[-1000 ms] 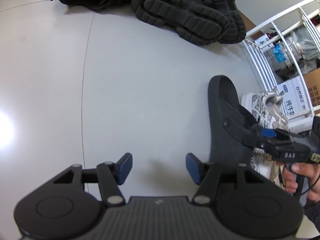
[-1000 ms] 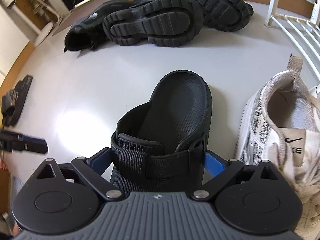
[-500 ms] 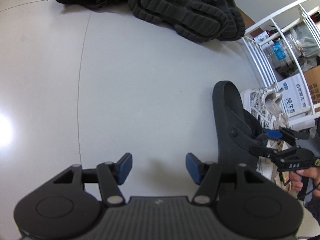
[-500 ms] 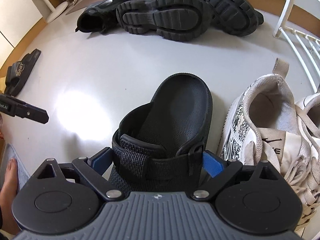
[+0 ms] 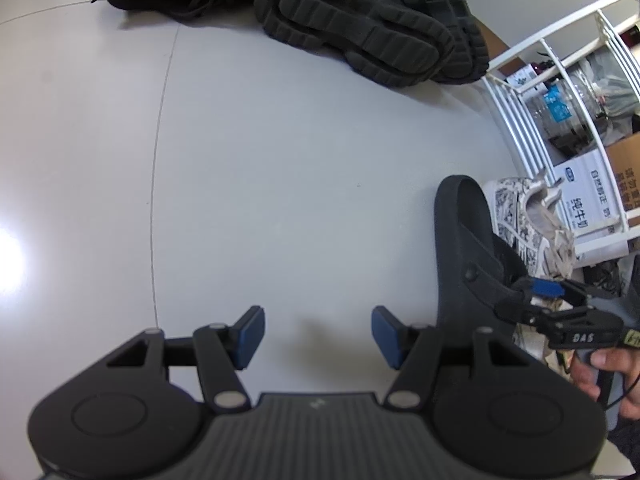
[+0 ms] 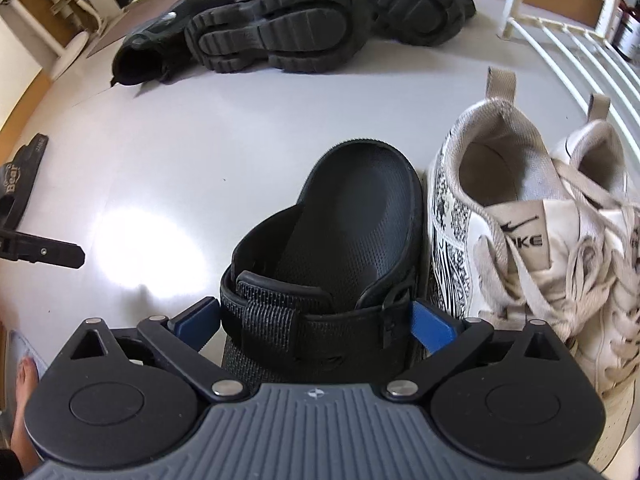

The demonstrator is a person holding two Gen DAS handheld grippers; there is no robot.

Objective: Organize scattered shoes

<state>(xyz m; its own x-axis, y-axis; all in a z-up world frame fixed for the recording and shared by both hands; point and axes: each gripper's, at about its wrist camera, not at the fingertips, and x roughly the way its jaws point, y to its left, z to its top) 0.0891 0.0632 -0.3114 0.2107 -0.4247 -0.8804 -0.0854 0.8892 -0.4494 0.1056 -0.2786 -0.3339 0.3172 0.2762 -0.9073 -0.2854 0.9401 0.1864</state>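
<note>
My right gripper (image 6: 316,320) is shut on a black sandal (image 6: 352,216), its blue pads against both sides of the strap. The sandal sits right beside a pair of white patterned sneakers (image 6: 532,232), heel pointing away from me. In the left wrist view the same sandal (image 5: 460,248) and right gripper (image 5: 560,304) show at the right. My left gripper (image 5: 318,330) is open and empty over bare grey floor. Black chunky boots (image 6: 288,28) lie on their sides at the far end, also in the left wrist view (image 5: 360,32).
A white wire rack (image 6: 568,40) stands at the right behind the sneakers, with boxes and bottles on it (image 5: 580,184). Another black sandal (image 6: 20,176) lies at the far left. A bare foot (image 6: 24,400) is at the bottom left.
My right gripper has carried the black sandal to the right, up against the white sneakers. My left gripper stays open and has barely moved.
</note>
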